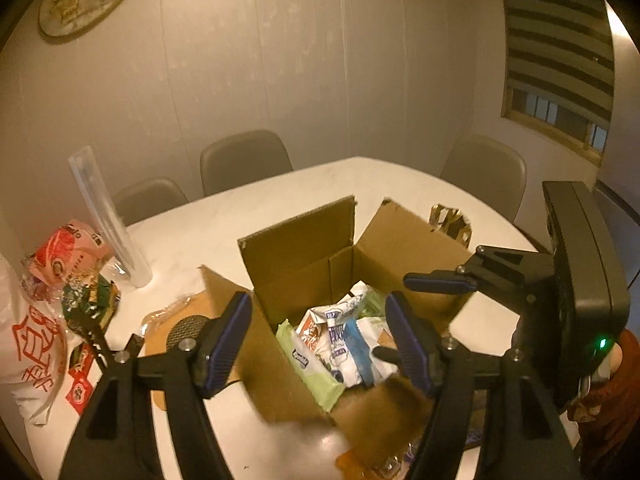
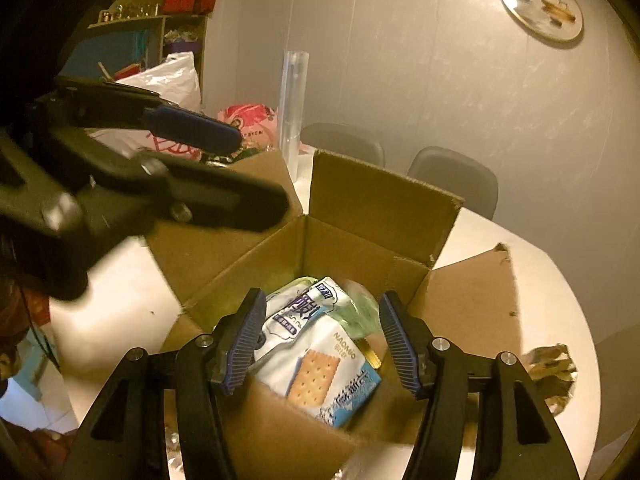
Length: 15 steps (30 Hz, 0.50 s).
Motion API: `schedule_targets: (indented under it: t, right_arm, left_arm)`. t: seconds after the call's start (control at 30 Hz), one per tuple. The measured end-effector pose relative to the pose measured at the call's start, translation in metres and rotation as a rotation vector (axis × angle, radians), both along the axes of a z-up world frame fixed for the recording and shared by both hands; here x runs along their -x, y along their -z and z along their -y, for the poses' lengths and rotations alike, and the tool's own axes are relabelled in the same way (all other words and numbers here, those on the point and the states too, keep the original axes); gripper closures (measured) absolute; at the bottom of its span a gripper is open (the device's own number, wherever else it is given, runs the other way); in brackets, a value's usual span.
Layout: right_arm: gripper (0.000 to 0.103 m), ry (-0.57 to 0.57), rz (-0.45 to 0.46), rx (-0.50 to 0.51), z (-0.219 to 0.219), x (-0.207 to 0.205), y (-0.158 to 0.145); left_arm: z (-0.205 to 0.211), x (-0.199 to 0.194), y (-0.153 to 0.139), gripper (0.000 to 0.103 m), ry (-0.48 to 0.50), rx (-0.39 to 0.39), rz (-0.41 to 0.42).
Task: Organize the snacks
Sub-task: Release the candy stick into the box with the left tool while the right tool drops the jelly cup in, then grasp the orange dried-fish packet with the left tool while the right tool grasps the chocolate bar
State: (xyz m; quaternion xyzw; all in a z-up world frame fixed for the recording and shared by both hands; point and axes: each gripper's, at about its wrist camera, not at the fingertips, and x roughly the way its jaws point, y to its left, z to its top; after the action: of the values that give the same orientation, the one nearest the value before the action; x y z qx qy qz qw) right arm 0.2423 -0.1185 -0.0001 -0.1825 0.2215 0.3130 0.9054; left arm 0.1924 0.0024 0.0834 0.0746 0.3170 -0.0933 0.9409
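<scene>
**Both grippers over the open box, nothing held**

A cardboard box (image 1: 320, 276) stands on a white table (image 1: 224, 216) with all four flaps up or splayed outward, so its mouth is clear from above. Inside lie the snack packets (image 1: 340, 340) — a cracker pack (image 2: 320, 372) on top, a white-and-blue pouch (image 2: 304, 308) behind it, a green wrapper (image 1: 316, 376) along the near-left wall. They sit below the rim, leaving free depth over them.

The left gripper (image 1: 320, 340) hangs above the box's near corner, jaws parted to a middling width, nothing between the pads. The right gripper (image 2: 320, 340) points down into the box from the other side, jaws likewise half open and empty; the packets show between its fingers but the pads do not press them. In the right view the left gripper crosses the upper left, close over the left flap (image 2: 224, 216).

Left of the box the table is crowded: a pink bag (image 1: 68, 252), a clear tube (image 1: 108, 220) standing upright, a white plastic bag (image 1: 32, 344) at the edge. Right of the box a crumpled foil wrapper (image 2: 552, 372) lies near the rim — otherwise bare surface. Chairs (image 1: 244, 160) ring the far edge.
</scene>
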Motion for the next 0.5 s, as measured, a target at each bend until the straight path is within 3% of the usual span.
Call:
schedule_targets:
  t: [0.27,0.33,0.5]
  right_arm:
    - [0.046,0.008,0.059,-0.043,0.030,0.065,-0.015]
    - [0.046,0.007,0.060,-0.063,0.040,0.081,-0.014]
    - [0.046,-0.002,0.011,-0.105,0.055,0.110,-0.001]
  left_arm:
    - [-0.008,0.064,-0.011,0.034,-0.003,0.002,0.070]
    - [-0.011,0.082,-0.007,0.028,-0.001,0.000,0.089]
    - [-0.014,0.112,0.021,0.028,0.044,0.003,0.079]
